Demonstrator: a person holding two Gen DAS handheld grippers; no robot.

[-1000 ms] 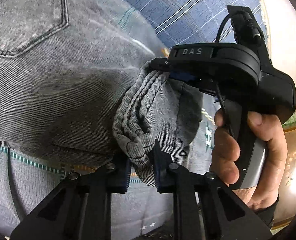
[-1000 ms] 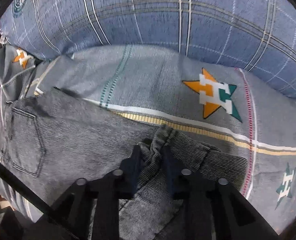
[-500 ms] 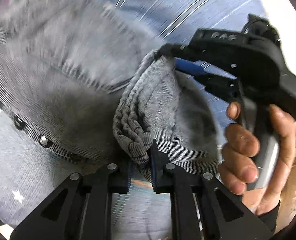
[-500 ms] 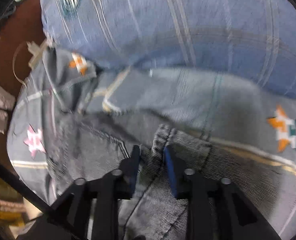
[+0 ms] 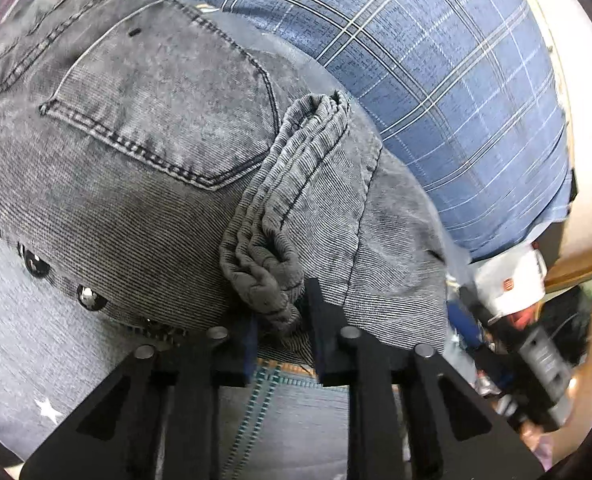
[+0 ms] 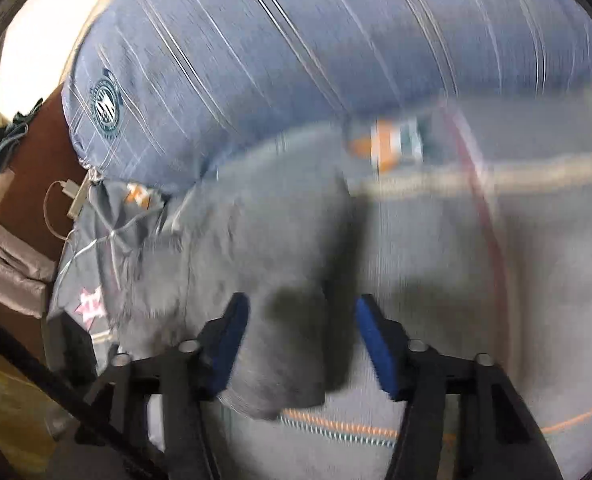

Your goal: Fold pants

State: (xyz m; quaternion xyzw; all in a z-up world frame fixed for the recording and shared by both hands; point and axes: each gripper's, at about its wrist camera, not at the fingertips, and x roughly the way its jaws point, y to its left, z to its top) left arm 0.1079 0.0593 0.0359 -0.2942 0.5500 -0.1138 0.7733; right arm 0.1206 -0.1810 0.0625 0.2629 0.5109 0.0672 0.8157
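The fold looks to be in its laying-down step: the grey washed-denim pants rest doubled on the grey star-patterned bedspread, before the blue plaid pillow at twelve o'clock. The left gripper pinches the bunched hems at six o'clock, while the right gripper has just been opening, spread around blurred cloth without pressing it. Next, the left must let go and flatten.
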